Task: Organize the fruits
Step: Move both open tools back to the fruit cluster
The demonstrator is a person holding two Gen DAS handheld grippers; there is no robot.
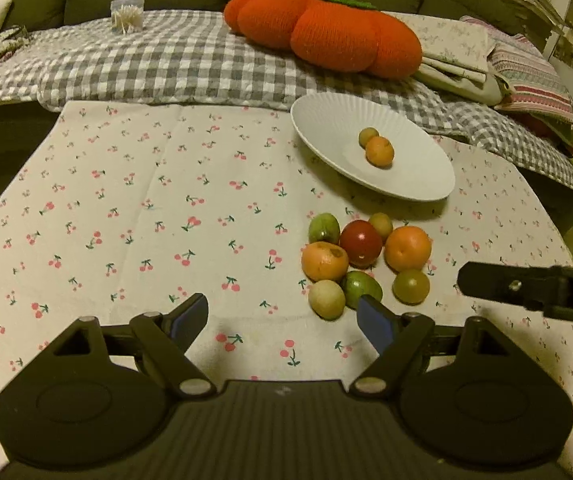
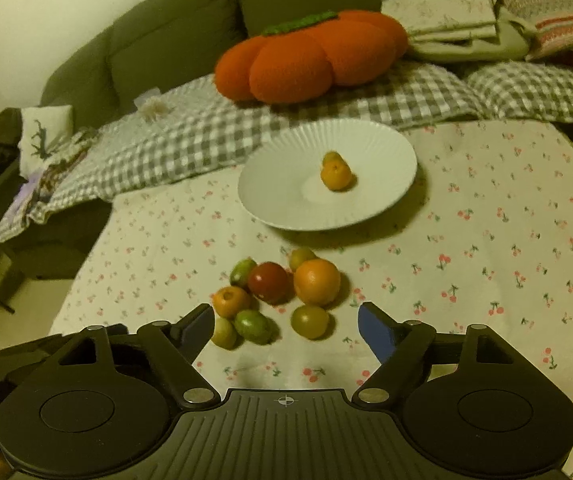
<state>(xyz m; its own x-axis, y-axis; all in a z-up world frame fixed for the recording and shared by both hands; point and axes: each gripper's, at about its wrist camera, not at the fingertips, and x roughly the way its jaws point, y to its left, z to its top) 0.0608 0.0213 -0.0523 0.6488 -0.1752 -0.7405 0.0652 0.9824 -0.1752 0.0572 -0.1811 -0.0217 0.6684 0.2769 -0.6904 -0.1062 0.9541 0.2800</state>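
A white ribbed plate (image 1: 406,176) (image 2: 286,200) holds two small fruits, an orange one (image 1: 379,151) (image 2: 336,175) and a greenish one (image 1: 368,135) behind it. A cluster of several fruits lies on the cloth in front of the plate: a dark red one (image 1: 361,243) (image 2: 268,282), a large orange (image 1: 407,248) (image 2: 317,281), green and yellow ones around them. My left gripper (image 1: 282,320) is open and empty, just near side of the cluster. My right gripper (image 2: 284,326) is open and empty, with the cluster just ahead; it also shows at the right of the left wrist view (image 1: 526,290).
The table wears a cherry-print cloth (image 1: 146,220) (image 2: 486,260). Behind it is a sofa with a checked blanket (image 1: 158,64), an orange pumpkin cushion (image 1: 326,32) (image 2: 310,60), folded linens (image 1: 466,52) and a clear box of cotton swabs (image 1: 127,14).
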